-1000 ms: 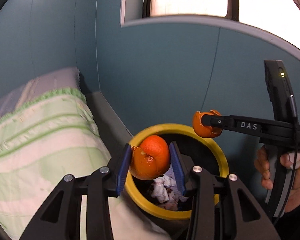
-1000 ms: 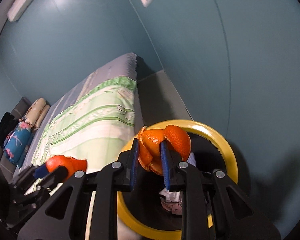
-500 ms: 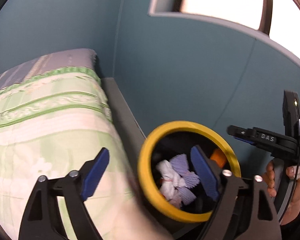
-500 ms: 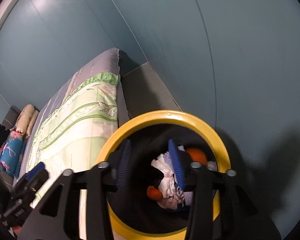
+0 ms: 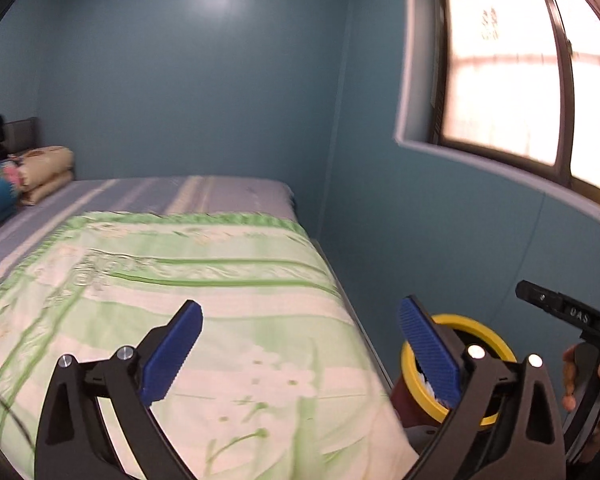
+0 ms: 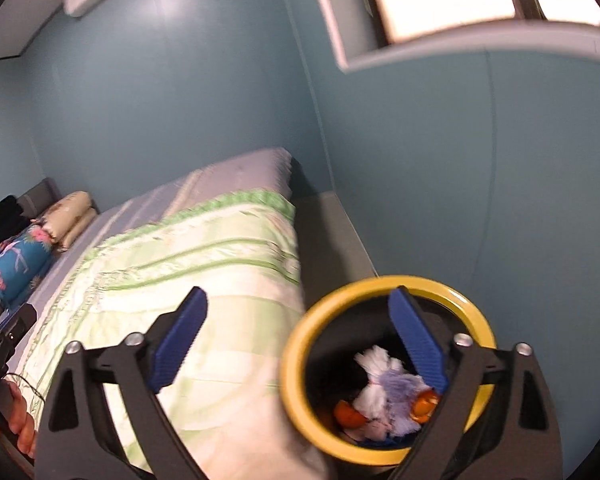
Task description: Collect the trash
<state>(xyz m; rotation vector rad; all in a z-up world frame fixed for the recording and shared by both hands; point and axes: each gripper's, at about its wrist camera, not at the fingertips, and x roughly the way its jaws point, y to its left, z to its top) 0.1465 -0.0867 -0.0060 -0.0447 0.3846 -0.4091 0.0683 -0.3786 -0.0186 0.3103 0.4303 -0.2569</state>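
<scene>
The bin with the yellow rim (image 6: 296,360) stands on the floor between the bed and the wall. Inside lie orange peel pieces (image 6: 348,416), white tissue (image 6: 376,360) and a purple crumpled piece (image 6: 400,388). My right gripper (image 6: 298,300) hangs above the bin's left edge, jaws opening wide with nothing between them. My left gripper (image 5: 300,312) is over the quilt, jaws also opening and empty. In the left wrist view the bin rim (image 5: 460,320) shows behind the right pad, and one of the right gripper's fingers (image 5: 560,312) reaches in at the right edge.
A bed with a green and white quilt (image 5: 180,280) fills the left. Pillows (image 5: 40,172) lie at its far end. The blue wall with a window (image 5: 500,80) runs close behind the bin. A hand (image 6: 16,412) holds the left gripper's handle.
Both grippers let go of their orange peels, which now lie in the bin. Both jaws went wide and both views swung up and left toward the bed.
</scene>
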